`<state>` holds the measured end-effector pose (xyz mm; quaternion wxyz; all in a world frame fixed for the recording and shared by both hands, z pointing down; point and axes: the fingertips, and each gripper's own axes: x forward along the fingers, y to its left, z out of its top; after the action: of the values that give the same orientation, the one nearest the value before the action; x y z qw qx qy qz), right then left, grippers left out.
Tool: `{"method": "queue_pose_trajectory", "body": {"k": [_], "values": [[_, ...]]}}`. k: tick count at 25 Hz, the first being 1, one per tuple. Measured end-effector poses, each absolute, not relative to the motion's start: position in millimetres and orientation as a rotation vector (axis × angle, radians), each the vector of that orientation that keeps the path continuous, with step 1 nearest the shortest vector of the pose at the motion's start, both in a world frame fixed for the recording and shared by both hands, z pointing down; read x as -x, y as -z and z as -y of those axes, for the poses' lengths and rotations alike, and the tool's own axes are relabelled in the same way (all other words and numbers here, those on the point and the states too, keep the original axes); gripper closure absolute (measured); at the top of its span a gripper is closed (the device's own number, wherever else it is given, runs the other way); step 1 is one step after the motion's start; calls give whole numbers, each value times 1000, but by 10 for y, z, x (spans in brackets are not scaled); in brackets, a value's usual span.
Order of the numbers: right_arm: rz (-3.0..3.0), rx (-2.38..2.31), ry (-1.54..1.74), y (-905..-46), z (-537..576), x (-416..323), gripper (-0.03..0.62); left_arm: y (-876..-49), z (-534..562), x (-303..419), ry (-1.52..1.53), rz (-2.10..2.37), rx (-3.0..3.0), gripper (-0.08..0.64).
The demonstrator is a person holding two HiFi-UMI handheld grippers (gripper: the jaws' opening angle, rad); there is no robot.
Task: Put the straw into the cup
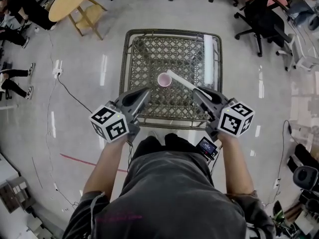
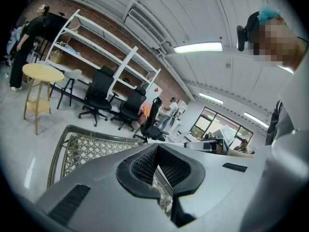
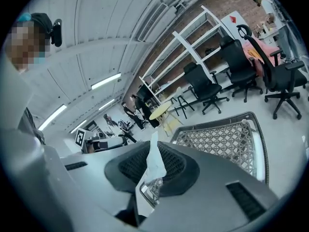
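Note:
A small pink cup (image 1: 164,79) stands upright near the middle of a lattice-topped table (image 1: 149,49). A white paper-wrapped straw (image 1: 180,80) slants from my right gripper (image 1: 196,90) up-left, and its free end is just right of the cup's rim. In the right gripper view the jaws are shut on the straw (image 3: 153,163), which pokes out past them. My left gripper (image 1: 146,90) hovers over the table's near edge, left of the cup and below it, shut with nothing in it. The left gripper view shows only its closed jaws and the table (image 2: 82,146).
A round wooden table (image 1: 70,1) stands on the floor at the far left, with black office chairs (image 1: 261,19) at the far right. Seated people's legs (image 1: 15,81) and a floor cable with a power strip (image 1: 58,69) lie left. White shelving (image 3: 193,47) lines a brick wall.

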<state>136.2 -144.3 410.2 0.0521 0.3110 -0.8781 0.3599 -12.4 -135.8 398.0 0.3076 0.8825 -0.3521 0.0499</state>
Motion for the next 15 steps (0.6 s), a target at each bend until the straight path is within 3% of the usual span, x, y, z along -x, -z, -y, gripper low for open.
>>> {"method": "queue_pose_trajectory", "body": {"k": [15], "values": [[2610, -896, -1075, -4309, 1570, -1291, 544, -4105, 1414, 160, -126, 939, -2303, 552]]}}
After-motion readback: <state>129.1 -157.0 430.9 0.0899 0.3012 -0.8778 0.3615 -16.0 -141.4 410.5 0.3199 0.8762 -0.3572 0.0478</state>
